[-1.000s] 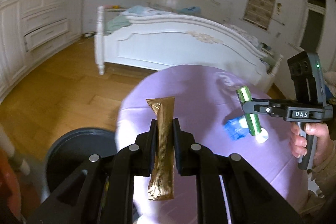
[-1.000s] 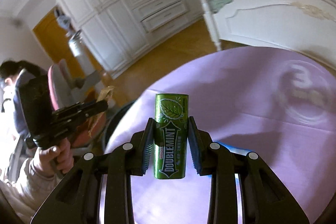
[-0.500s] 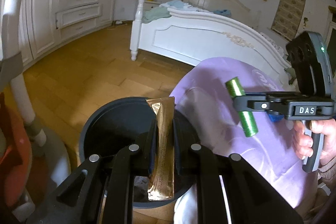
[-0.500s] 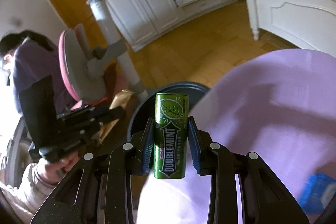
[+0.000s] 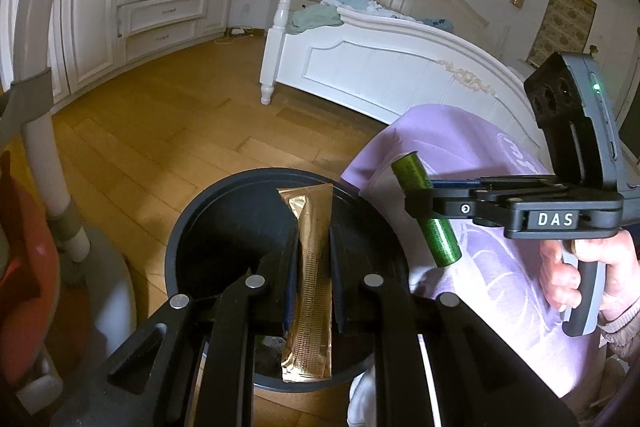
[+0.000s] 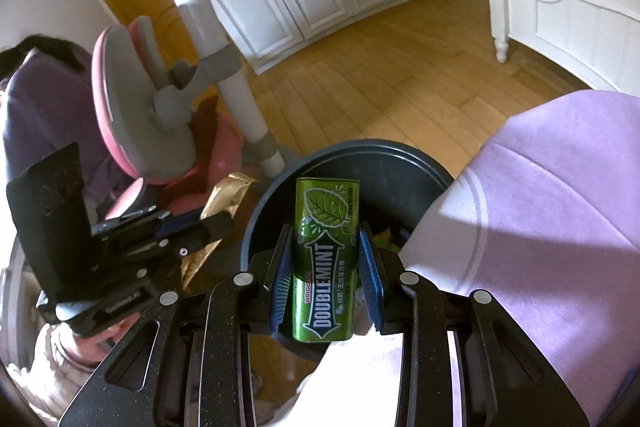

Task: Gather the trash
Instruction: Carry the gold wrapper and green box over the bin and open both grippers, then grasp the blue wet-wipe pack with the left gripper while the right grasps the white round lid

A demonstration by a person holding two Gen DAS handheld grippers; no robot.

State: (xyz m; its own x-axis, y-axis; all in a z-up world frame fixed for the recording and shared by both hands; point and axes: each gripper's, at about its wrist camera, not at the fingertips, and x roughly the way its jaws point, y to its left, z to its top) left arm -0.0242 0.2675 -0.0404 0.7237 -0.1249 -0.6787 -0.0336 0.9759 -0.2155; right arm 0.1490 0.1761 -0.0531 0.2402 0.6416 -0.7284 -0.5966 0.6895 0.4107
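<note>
Gold wrapper (image 5: 311, 291) clamped upright in left gripper (image 5: 312, 283), over open mouth of dark bin (image 5: 188, 227). Green Doublemint tin (image 6: 326, 267) clamped upright between blue pads of right gripper (image 6: 325, 281), above bin's near rim, at edge of purple-covered bench (image 6: 560, 207). Bin on wood floor (image 5: 160, 131); white bed (image 5: 380, 67) far right.

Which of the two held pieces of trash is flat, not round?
The gold sachet in the left gripper; the right gripper holds a round green tin.
</note>
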